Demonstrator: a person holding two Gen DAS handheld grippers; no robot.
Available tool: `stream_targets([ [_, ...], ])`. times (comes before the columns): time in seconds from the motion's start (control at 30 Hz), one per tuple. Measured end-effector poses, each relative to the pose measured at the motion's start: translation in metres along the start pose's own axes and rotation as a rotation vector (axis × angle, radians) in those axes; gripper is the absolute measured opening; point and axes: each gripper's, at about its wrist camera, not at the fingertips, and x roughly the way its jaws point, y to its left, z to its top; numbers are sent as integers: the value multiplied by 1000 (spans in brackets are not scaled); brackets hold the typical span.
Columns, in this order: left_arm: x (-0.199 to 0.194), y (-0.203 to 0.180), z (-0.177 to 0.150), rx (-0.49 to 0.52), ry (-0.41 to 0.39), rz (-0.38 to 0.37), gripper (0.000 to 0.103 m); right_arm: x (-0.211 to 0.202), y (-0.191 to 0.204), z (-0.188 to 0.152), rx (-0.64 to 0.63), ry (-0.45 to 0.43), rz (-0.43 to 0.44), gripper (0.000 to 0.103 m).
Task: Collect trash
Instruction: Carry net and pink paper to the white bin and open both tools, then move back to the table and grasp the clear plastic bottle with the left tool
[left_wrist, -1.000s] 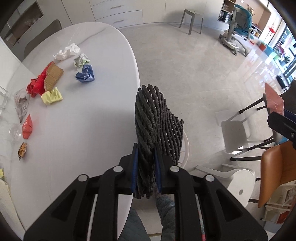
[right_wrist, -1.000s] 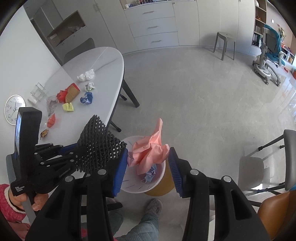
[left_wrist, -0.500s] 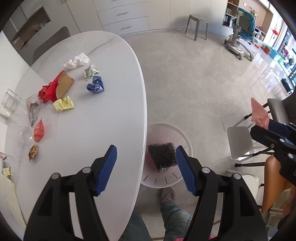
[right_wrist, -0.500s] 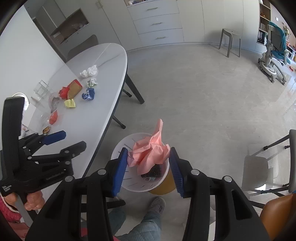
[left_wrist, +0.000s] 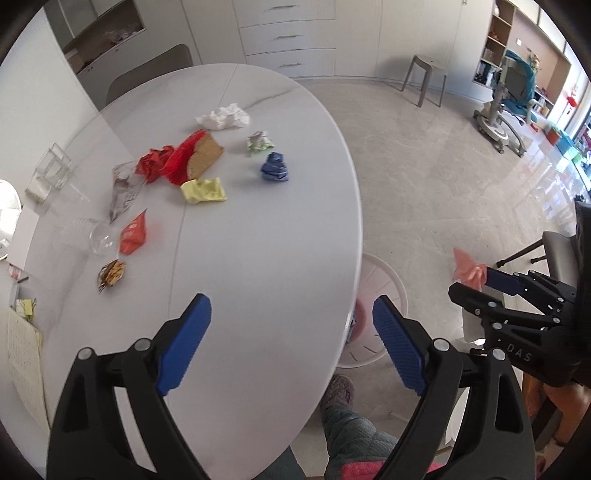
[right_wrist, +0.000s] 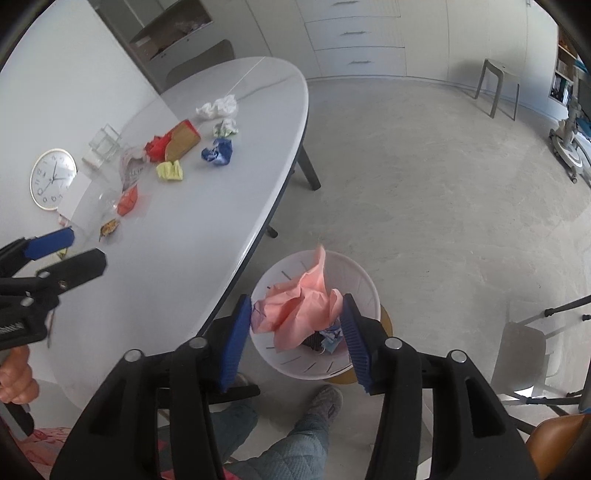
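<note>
My left gripper (left_wrist: 291, 341) is open and empty above the near edge of the white oval table (left_wrist: 258, 258). My right gripper (right_wrist: 295, 334) is shut on a crumpled pink paper (right_wrist: 299, 306) and holds it over the white trash bin (right_wrist: 354, 273) on the floor beside the table. The bin also shows in the left wrist view (left_wrist: 384, 280). The black mesh piece (right_wrist: 314, 341) lies inside the bin. Several trash pieces lie on the table: a blue wad (left_wrist: 275, 168), a yellow wad (left_wrist: 205, 190), a red wrapper (left_wrist: 173, 162), white paper (left_wrist: 223, 116).
A drinking glass (left_wrist: 98, 238), a clear box (left_wrist: 50, 173) and a notebook (left_wrist: 24, 354) sit at the table's left side. A clock (right_wrist: 51, 179) leans there. A grey stool (left_wrist: 424, 79) and chairs (right_wrist: 532, 343) stand on the floor. My foot (right_wrist: 325, 398) is by the bin.
My left gripper opened and dropped the black mesh piece into the bin, then moved back over the table. My right gripper still holds the pink paper over the bin.
</note>
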Motion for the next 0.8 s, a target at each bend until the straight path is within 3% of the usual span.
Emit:
stream_targets([
  [0.07, -1, 10, -1, -17, 4, 2, 85, -2, 8, 2, -5, -23, -47, 86],
  [0.17, -4, 27, -2, -49, 8, 0, 87, -12, 20, 9, -22, -62, -53, 94],
  [0.5, -12, 94, -12, -145, -15, 9, 91, -36, 68, 37, -58, -149, -26, 100],
  [0.8, -8, 168, -20, -245, -10, 57, 91, -15, 119, 57, -111, -144, 5, 100],
])
